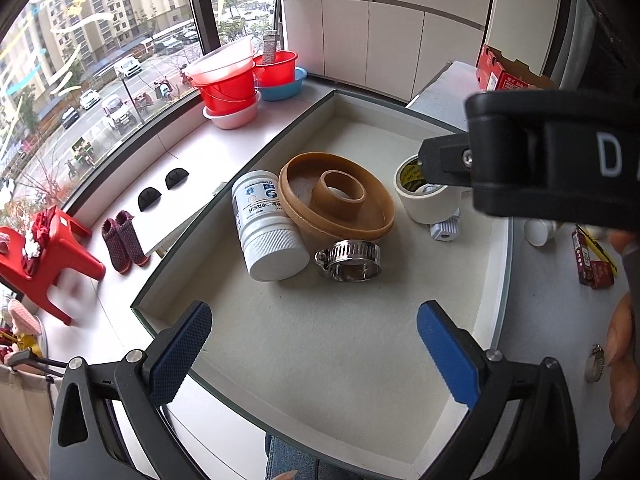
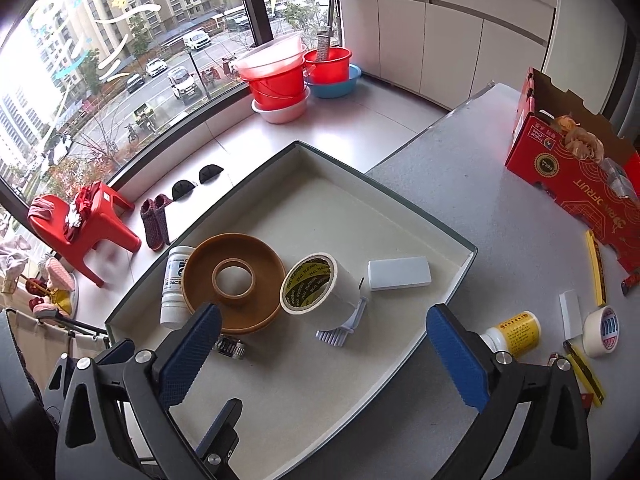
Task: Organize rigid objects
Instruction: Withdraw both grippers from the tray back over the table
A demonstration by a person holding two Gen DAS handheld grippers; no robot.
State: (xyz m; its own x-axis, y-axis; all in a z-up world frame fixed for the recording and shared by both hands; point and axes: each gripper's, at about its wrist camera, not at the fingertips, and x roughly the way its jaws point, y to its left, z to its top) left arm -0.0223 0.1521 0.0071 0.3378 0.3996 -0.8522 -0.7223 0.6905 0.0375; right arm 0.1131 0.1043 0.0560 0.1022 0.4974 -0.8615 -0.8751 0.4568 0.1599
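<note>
Right wrist view shows your right gripper [image 2: 324, 356] spread wide and holding nothing, poised over the near part of the shallow box [image 2: 452, 236]. The left gripper [image 1: 314, 354] is equally spread and empty above the same box.

Your likeliest next thing, I judge, is the yellow-labelled pill bottle [image 2: 512, 334] lying on its side on the table at lower right of the frame, outside the box and just beyond the right blue pad [image 2: 456, 360]. It looks light, stiff and smooth plastic, so it may roll; take it across the barrel, not the cap. Further right lies a small tape roll [image 2: 600, 332], rigid and light, best pinched across its wall.

Already in the box: the white medicine bottle [image 1: 266, 226] lies touching the brown plastic ring dish [image 1: 338, 198]; a steel hose clamp [image 1: 350, 260] sits just in front of the dish, low in the middle of the left view. The big cream tape roll [image 2: 314, 290] rests on a white ribbed part [image 2: 344, 326], with a white block [image 2: 400, 274] near it. The clamp is hard and thin-edged, so it could slip between the pads.
</note>
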